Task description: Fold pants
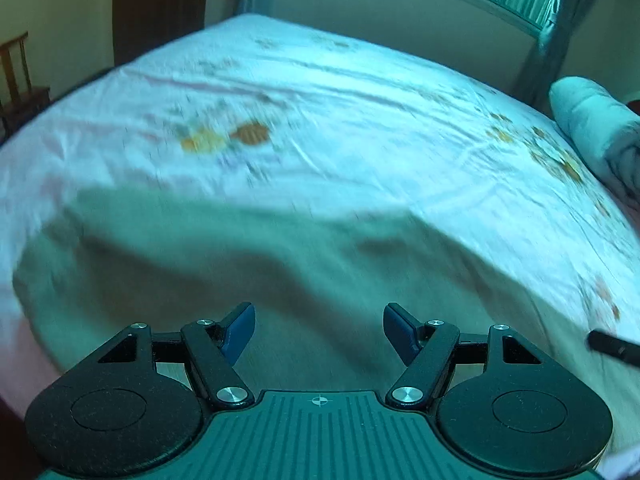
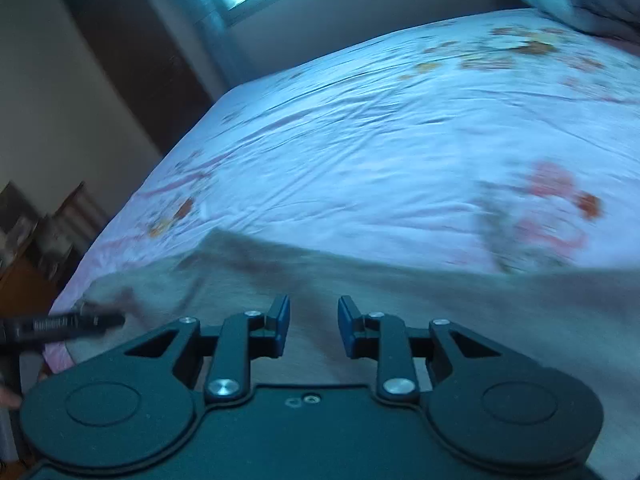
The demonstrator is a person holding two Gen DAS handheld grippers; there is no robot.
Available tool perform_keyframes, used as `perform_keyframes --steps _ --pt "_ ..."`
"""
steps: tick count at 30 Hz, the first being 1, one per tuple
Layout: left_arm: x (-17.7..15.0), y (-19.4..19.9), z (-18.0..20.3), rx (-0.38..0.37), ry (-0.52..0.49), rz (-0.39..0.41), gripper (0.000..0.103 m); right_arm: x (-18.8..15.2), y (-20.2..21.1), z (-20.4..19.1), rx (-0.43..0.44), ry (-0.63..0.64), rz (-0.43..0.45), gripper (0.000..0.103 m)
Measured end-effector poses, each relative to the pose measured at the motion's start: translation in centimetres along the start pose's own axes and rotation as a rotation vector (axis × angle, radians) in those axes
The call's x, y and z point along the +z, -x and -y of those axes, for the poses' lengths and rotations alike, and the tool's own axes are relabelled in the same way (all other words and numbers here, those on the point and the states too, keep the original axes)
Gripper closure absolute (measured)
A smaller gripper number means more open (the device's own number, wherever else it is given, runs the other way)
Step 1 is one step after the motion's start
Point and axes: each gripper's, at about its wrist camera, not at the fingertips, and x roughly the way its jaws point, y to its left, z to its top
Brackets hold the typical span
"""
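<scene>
The beige pants (image 1: 280,264) lie spread across the near part of the bed, blurred by motion. My left gripper (image 1: 319,320) hovers over them, open wide, nothing between its blue pads. In the right wrist view the same pants (image 2: 460,312) stretch along the bed's near edge. My right gripper (image 2: 314,320) is above them with a narrow gap between its pads and no cloth in it. A black part of the right gripper (image 1: 612,346) shows at the right edge of the left wrist view. The left gripper (image 2: 60,326) pokes in from the left in the right wrist view, over one end of the pants.
A white sheet with flower print (image 1: 360,112) covers the bed. A rolled blanket or pillow (image 1: 592,128) lies at its right end. A wooden chair (image 1: 16,80) and a dark wardrobe (image 1: 160,0) stand beyond the bed. Low furniture (image 2: 32,232) stands left of the bed.
</scene>
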Motion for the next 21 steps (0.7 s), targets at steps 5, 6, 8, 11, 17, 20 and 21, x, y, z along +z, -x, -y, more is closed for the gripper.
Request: perform_keyframes --steps 5,6,8,11,17,20,21 --pt "3.4 -3.4 -1.6 0.052 -0.009 0.008 0.032 2.4 -6.5 -4.4 0.084 0.055 -0.085 0.084" --pt "3.6 -4.3 -2.1 0.061 -0.003 -0.003 0.032 2.9 -7.7 -5.1 0.094 0.071 -0.101 0.084" --pt "3.7 -5.8 -2.9 0.069 0.012 -0.024 0.032 4.1 -10.1 -6.1 0.099 0.099 -0.126 0.084" --pt "3.4 -7.7 -3.9 0.075 0.016 -0.057 0.032 6.2 -13.1 -7.0 0.097 0.153 -0.149 0.084" --pt "3.7 -9.8 -5.4 0.080 0.030 -0.074 0.032 9.0 -18.4 -7.1 0.116 0.241 -0.255 0.079" --pt "3.6 -10.3 -5.7 0.075 0.035 -0.081 0.032 9.0 -20.1 -7.2 0.200 0.279 -0.385 0.078" --pt "3.6 -10.4 -5.6 0.075 0.031 -0.081 0.032 8.9 -20.1 -7.6 0.220 0.316 -0.417 0.077"
